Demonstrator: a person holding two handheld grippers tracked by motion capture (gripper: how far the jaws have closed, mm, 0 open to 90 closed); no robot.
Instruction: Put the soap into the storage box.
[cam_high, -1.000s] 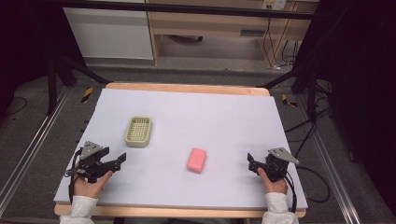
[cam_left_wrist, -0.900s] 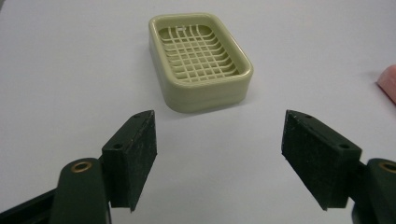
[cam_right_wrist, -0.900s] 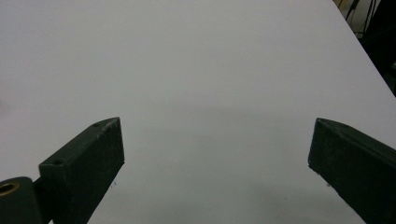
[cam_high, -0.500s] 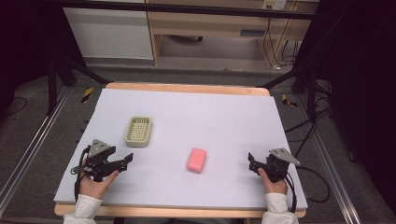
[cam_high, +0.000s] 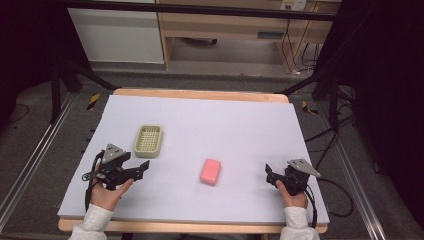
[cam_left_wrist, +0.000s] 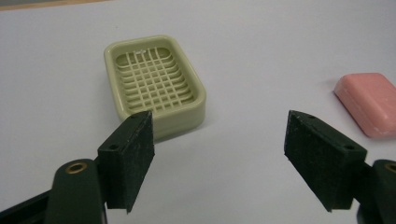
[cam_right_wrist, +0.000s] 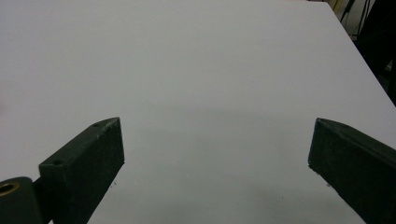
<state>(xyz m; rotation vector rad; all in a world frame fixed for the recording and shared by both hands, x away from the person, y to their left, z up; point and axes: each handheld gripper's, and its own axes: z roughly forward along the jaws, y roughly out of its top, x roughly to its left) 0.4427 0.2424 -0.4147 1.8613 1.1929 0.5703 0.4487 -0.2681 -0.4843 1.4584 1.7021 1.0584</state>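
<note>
With the jaws of the left gripper (cam_left_wrist: 219, 158) just opened wide and empty, the soap dish (cam_left_wrist: 155, 86) just ahead should be approached squarely, while the right gripper (cam_right_wrist: 217, 163) is also held apart over bare table (cam_right_wrist: 210, 70).

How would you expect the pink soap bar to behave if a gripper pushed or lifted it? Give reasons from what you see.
The pink soap bar lies flat and blocky on the table, so it should probably slide rather than roll or tip. Its rounded edges and smooth faces suggest it may slip between the pads. It looks solid, so likely stiff.
</note>
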